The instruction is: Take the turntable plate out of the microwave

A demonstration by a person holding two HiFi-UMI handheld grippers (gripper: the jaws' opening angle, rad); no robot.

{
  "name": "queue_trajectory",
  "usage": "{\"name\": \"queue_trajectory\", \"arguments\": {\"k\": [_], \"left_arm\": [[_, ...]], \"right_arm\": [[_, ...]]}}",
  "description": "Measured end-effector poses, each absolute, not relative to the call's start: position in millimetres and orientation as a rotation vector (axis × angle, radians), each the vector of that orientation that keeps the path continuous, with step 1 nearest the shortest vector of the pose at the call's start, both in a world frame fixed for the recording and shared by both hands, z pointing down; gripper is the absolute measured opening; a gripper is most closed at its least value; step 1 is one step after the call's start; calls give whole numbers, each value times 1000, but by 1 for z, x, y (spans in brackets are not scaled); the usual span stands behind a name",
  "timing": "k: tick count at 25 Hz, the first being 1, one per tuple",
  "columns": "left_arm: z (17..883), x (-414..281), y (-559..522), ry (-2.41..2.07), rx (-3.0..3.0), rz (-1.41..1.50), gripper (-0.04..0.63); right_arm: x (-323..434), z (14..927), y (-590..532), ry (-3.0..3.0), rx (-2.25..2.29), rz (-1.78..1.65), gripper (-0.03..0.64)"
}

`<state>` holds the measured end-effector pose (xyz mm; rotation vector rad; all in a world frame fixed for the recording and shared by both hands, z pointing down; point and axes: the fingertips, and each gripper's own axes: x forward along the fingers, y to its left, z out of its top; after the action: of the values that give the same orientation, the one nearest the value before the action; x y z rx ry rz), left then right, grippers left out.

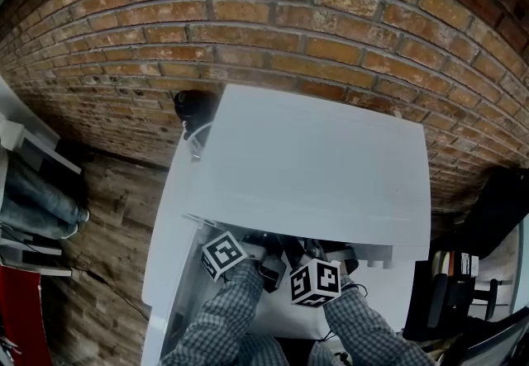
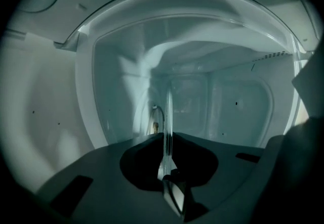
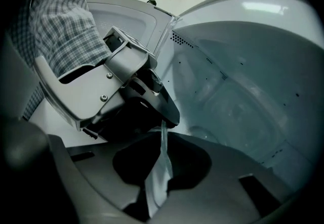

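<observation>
The clear glass turntable plate (image 2: 202,61) stands tilted up on edge inside the white microwave (image 1: 306,166). In the left gripper view its rim runs straight into my left gripper (image 2: 167,142), which is shut on it. The right gripper view shows the same rim (image 3: 161,165) between the jaws of my right gripper (image 3: 163,139), shut on the glass. There the left gripper (image 3: 164,117) clamps the rim just beyond. From the head view both grippers reach into the microwave's front opening, left (image 1: 269,255) and right (image 1: 321,255), with their tips hidden under the top.
A brick wall (image 1: 248,17) stands behind the microwave, with a dark object (image 1: 194,104) at its back left corner. Wooden floor (image 1: 107,207) lies to the left, a rack with items (image 1: 463,286) to the right. Checked sleeves (image 1: 223,315) fill the bottom.
</observation>
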<state>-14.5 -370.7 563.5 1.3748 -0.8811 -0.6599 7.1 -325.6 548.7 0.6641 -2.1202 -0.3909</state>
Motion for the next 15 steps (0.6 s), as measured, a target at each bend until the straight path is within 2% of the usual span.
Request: {"name": "queue_trajectory", "arguments": {"k": [3, 5, 7, 11, 15], "left_arm": [[563, -14, -371, -878, 1383, -658, 31], [563, -14, -372, -875, 1383, -662, 31], [563, -14, -371, -870, 1384, -664, 31], [564, -14, -364, -854, 1366, -675, 31], [568, -15, -354, -837, 1335, -687, 31]], "right_arm": [[11, 538, -315, -2170, 737, -344, 31], [16, 532, -302, -2265, 826, -153, 31], [24, 534, -291, -2383, 970, 207, 31], [40, 547, -281, -2531, 1202, 1280, 31], [57, 550, -285, -2543, 1359, 1858, 34]]}}
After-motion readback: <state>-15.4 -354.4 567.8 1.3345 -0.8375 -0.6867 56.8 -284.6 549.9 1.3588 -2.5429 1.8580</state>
